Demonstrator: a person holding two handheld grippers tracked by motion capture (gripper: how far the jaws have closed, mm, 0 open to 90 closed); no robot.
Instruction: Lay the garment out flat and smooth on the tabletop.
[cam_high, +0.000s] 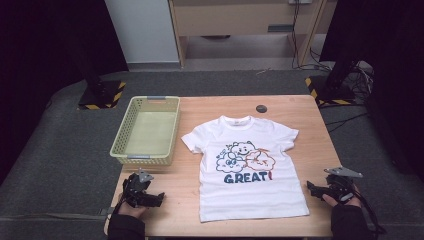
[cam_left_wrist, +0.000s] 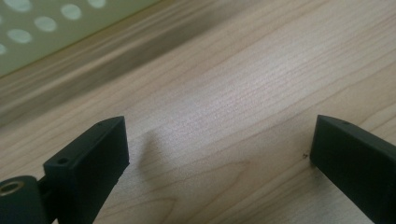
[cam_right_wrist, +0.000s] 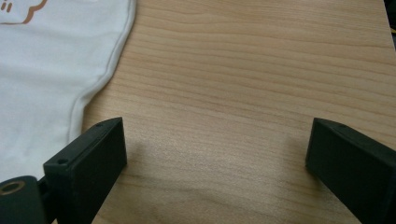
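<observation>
High view: a white T-shirt (cam_high: 248, 165) printed "GREAT!" lies flat mid-table, with the left gripper (cam_high: 161, 196) and right gripper (cam_high: 310, 187) resting either side of its hem and a green basket (cam_high: 122, 131) beside it. Left gripper view: jaws spread wide over bare wood, the basket's wall (cam_left_wrist: 42, 32) blurred and cut off. Right gripper view: jaws wide apart, empty, just beside the shirt's edge (cam_right_wrist: 56, 74), its print cropped.

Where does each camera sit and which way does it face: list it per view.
High view: above the person's side, facing forward and down on the table, T-shirt, basket; both hands and grippers show.
Left gripper view: between its open jaws, facing wood and the basket wall.
Right gripper view: between its open jaws, facing wood and the T-shirt's edge.
All share the table.
</observation>
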